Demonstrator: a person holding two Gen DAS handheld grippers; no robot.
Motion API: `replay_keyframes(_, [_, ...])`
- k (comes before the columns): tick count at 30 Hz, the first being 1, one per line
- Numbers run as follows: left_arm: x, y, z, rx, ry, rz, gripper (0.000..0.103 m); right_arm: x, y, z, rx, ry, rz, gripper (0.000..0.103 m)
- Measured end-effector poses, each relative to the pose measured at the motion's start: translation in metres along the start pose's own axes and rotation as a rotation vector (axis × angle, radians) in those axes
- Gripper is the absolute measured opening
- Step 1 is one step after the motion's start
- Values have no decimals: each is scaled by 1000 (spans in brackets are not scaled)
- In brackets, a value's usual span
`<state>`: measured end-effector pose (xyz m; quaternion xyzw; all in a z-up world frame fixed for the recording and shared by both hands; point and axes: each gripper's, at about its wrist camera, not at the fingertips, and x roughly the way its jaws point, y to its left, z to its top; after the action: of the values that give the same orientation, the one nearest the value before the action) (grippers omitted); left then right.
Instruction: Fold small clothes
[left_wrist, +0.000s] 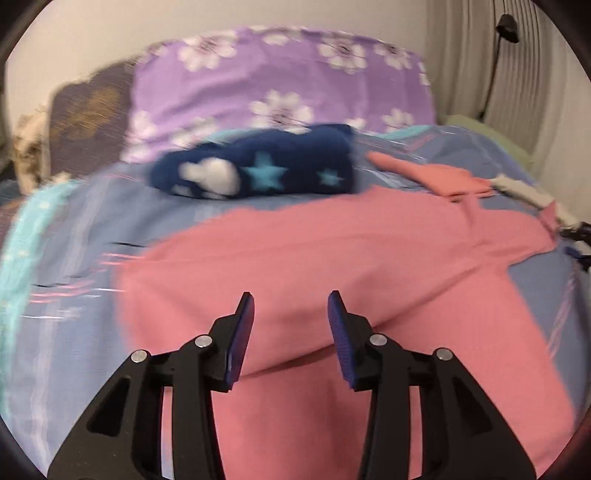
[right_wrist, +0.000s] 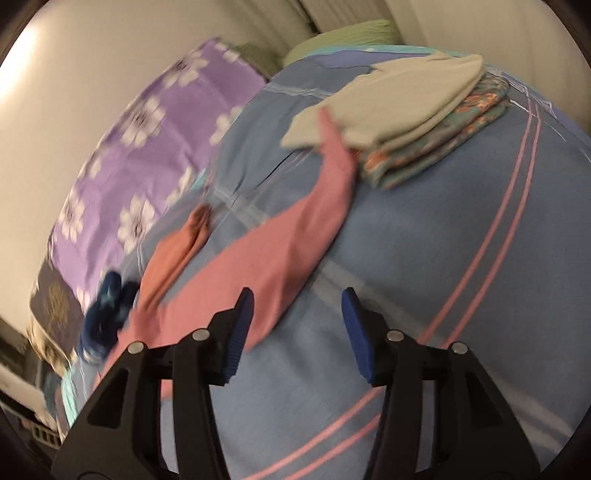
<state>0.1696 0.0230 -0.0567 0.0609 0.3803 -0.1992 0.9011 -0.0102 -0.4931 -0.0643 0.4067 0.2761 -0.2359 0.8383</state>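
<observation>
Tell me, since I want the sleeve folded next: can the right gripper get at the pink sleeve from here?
Probably yes. The right gripper is open and empty, and the pink sleeve lies flat on the bedsheet just ahead with nothing covering it.

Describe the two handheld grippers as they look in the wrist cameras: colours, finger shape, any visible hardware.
Both look alike. The left gripper has two black plastic arms with triangular cut-outs, silver round pivot pins, and tapering fingers faced with ribbed blue pads. The right gripper has the same black frame, silver pins and ribbed blue pads. No cables, markings, hands or sleeves show.
</observation>
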Motion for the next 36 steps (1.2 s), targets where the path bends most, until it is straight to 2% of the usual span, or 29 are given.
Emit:
replay_keyframes(2, [25,-19,-1,-43,43,-41,42,13,-7,13,57,15,32,52])
replay_keyframes(5, [60,-35,-11,-64,135,16,43,24,-3,27,72,14,-1,53])
replay_keyframes(7, [61,-38,-18,-57,114,39,45,25,14,28,-11,-8,-82,54])
replay_keyframes(10, [60,-36,-22,-63,109,31,45,32,41,19,-207,-38,-220,67])
replay_keyframes(11, [58,-35,-25,-67,105,26,45,39,48,11,-284,-25,-305,65])
replay_keyframes(12, [57,-35,-25,-69,102,24,45,41,47,6,-309,-20,-355,64])
replay_keyframes(14, [56,-36,-27,-70,93,21,45,34,28,2,-267,-39,-382,56])
replay_keyframes(16, [58,-36,-23,-71,92,20,45,6,-4,0,-156,-94,-350,55])
replay_keyframes(19, [60,-36,-20,-69,94,21,46,-26,-48,-4,-22,-128,-338,55])
replay_keyframes(21, [60,-36,-20,-64,92,23,47,-38,-73,-3,60,-118,-249,49])
replay_keyframes(24, [60,-36,-21,-64,88,21,47,-43,-71,-3,63,-118,-205,50])
replay_keyframes(26, [60,-35,-21,-70,86,14,47,-38,-60,-1,33,-108,-142,56])
replay_keyframes(28, [60,-34,-21,-75,85,8,47,-27,-53,6,33,-113,-75,57])
replay_keyframes(30, [60,-33,-21,-79,84,1,48,-12,-50,14,62,-90,-44,58])
replay_keyframes(31, [60,-33,-21,-82,84,-3,48,-4,-47,22,73,-88,-38,55])
replay_keyframes(32, [60,-32,-21,-84,83,-6,48,1,-44,28,78,-98,-46,32])
replay_keyframes(33, [60,-32,-21,-85,83,-8,49,5,-41,33,90,-95,-43,13])
replay_keyframes(34, [60,-32,-21,-88,82,-11,49,6,-38,36,118,-90,-20,4])
replay_keyframes(36, [60,-32,-21,-90,83,-17,50,0,-14,35,119,-129,61,3])
